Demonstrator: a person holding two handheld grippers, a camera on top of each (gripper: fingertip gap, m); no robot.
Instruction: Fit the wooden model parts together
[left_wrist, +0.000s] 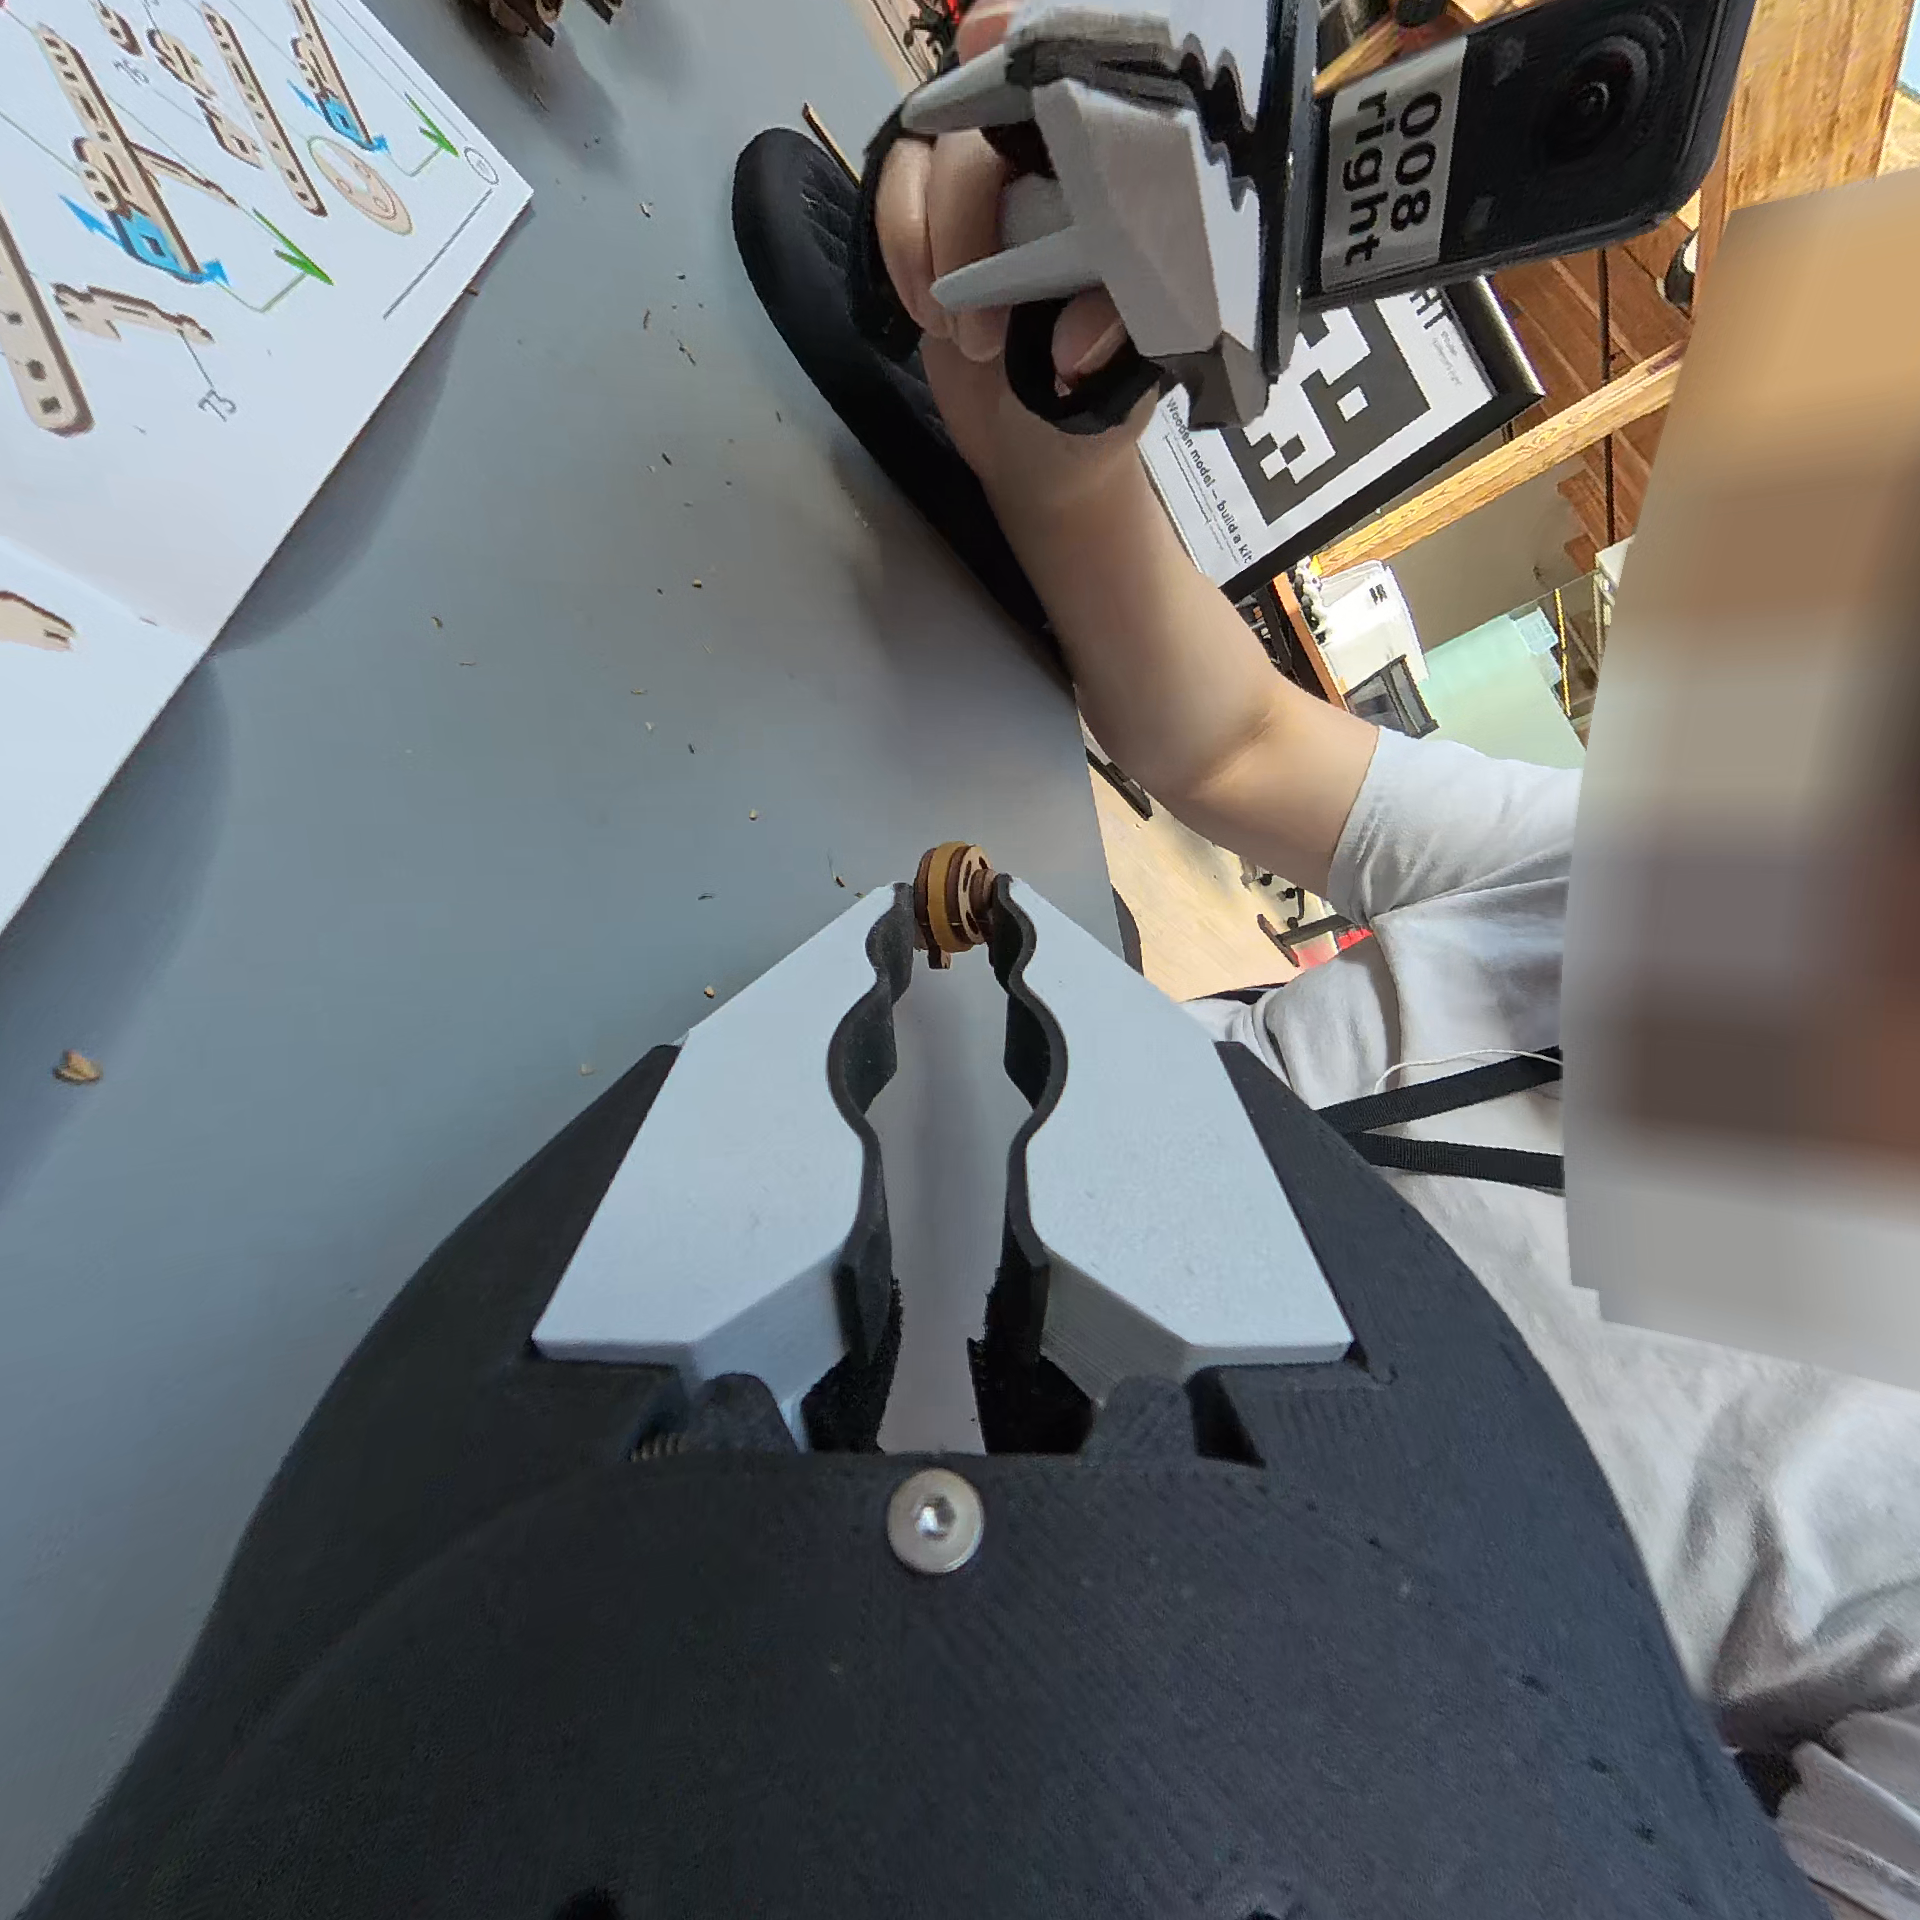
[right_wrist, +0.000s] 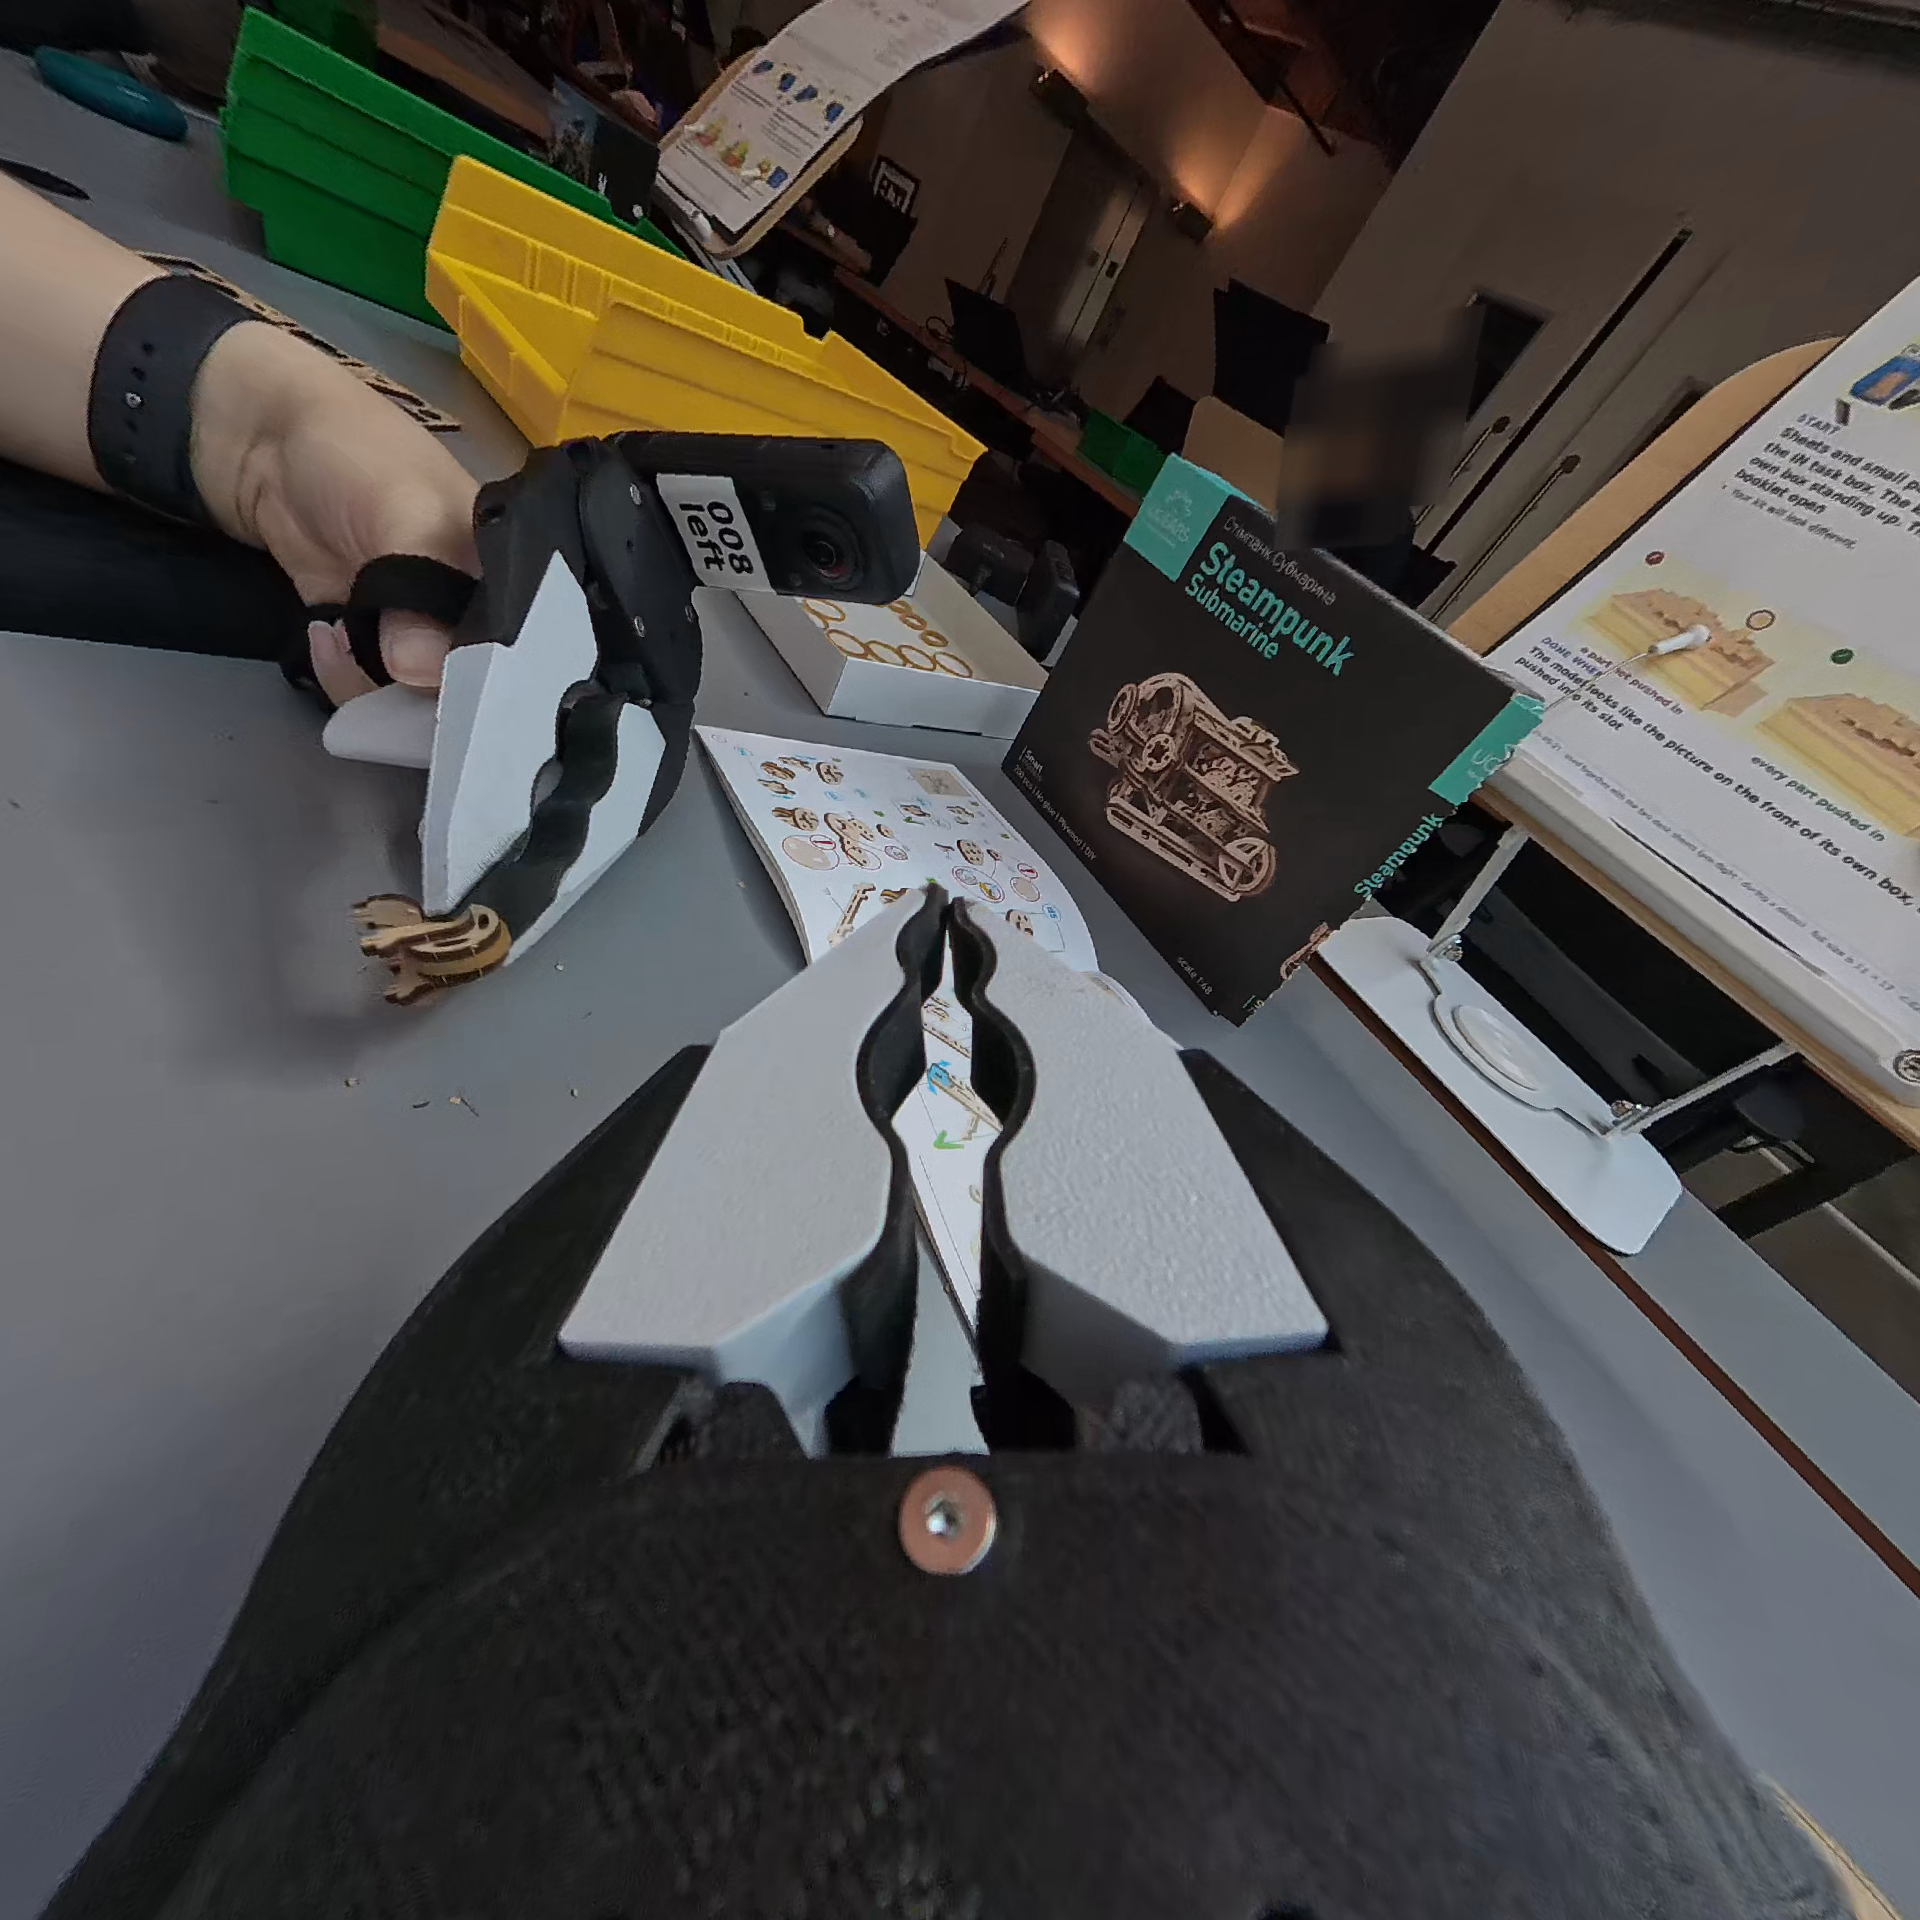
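Note:
My left gripper (left_wrist: 951, 902) is shut on a small wooden wheel assembly (left_wrist: 952, 906), stacked round discs pinched at the fingertips just above the grey table (left_wrist: 520, 790). In the right wrist view the left gripper (right_wrist: 473, 920) points down and holds that wooden assembly (right_wrist: 436, 945) against the table. My right gripper (right_wrist: 948, 914) is shut and empty, its tips touching, hovering above the open instruction booklet (right_wrist: 883, 831). In the left wrist view the right gripper (left_wrist: 1081, 208) is raised at the top, held by a hand.
Instruction pages (left_wrist: 197, 260) lie at the left. The dark kit box (right_wrist: 1257, 748) stands upright beyond the booklet. A white box of wooden rings (right_wrist: 904, 655), yellow bins (right_wrist: 665, 343) and green bins (right_wrist: 332, 177) sit behind. A black pad (left_wrist: 831, 343) lies near the table edge.

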